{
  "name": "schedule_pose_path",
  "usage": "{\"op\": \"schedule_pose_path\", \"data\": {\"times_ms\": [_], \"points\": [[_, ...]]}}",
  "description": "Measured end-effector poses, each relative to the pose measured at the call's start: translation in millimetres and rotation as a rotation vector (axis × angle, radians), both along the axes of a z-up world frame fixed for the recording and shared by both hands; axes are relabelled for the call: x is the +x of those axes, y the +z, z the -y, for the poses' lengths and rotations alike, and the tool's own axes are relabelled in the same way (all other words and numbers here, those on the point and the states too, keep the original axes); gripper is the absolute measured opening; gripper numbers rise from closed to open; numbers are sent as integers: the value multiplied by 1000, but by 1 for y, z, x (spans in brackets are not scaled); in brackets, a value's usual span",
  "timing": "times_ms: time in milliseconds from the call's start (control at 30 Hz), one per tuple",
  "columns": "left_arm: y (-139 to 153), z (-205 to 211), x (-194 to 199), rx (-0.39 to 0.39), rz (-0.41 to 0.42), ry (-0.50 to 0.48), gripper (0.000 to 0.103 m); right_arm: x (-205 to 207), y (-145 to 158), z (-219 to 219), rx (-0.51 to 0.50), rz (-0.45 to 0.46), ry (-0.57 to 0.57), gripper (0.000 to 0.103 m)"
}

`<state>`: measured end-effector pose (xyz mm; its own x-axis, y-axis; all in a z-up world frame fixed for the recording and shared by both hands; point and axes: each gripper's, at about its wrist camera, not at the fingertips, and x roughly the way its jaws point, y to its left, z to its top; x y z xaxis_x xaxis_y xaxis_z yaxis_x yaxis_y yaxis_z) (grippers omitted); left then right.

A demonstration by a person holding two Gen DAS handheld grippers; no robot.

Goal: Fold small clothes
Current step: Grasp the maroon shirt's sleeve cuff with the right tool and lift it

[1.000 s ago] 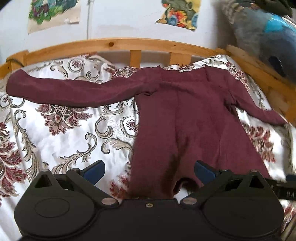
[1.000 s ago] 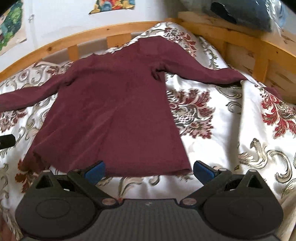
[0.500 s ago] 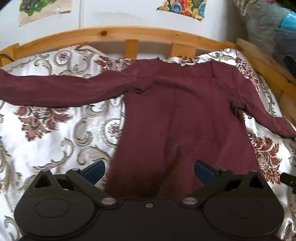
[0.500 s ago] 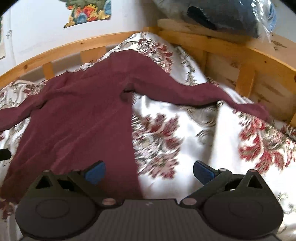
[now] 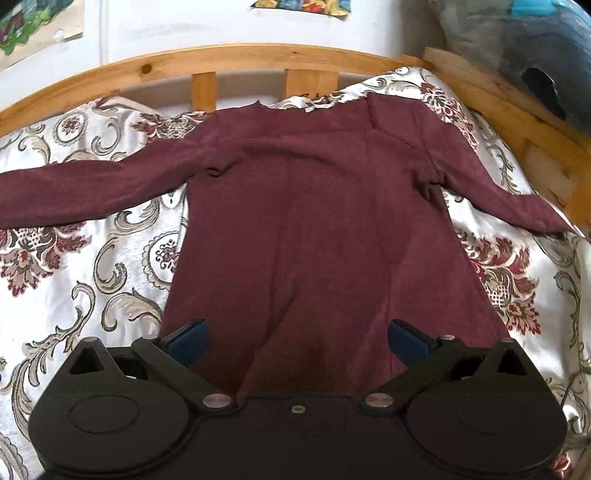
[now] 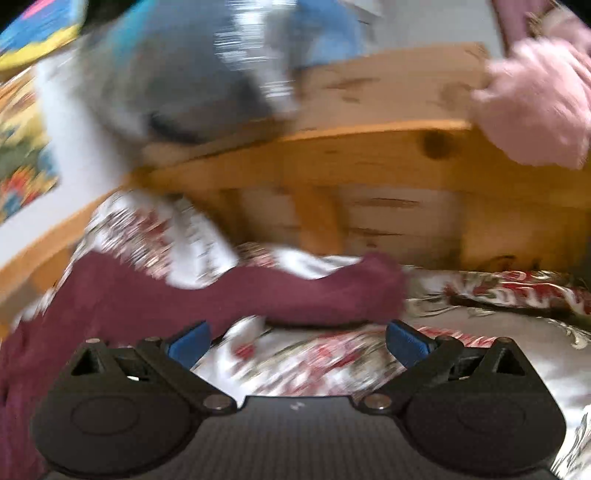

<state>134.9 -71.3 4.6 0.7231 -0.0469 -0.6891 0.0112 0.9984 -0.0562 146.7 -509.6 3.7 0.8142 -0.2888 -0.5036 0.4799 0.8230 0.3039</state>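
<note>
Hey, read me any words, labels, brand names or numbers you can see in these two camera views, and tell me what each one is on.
None can be read.
The maroon shirt shows no print or tag.
The wall pictures are colourful drawings with no legible lettering.
The patterned bedspread has only floral scrolls.
The left gripper and right gripper carry no readable marking.
The right wrist view is motion-blurred.

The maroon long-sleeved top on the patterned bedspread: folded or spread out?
Spread out. The maroon long-sleeved top lies flat on the patterned bedspread, both sleeves stretched sideways, no part folded over.
</note>
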Motion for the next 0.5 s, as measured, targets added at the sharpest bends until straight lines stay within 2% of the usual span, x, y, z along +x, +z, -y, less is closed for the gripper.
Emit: {"op": "schedule_pose_path", "data": {"times_ms": [133, 267, 433, 500], "points": [[0, 1, 0, 14, 5, -16, 102, 14, -7, 41, 81, 20, -101, 103], [1, -1, 2, 21, 4, -15, 102, 38, -21, 63, 137, -27, -174, 101], [7, -9, 2, 32, 12, -3, 102, 55, -39, 70, 161, -74, -214, 85], [9, -14, 0, 36, 21, 5, 102, 57, -44, 69, 168, -72, -233, 68]]}}
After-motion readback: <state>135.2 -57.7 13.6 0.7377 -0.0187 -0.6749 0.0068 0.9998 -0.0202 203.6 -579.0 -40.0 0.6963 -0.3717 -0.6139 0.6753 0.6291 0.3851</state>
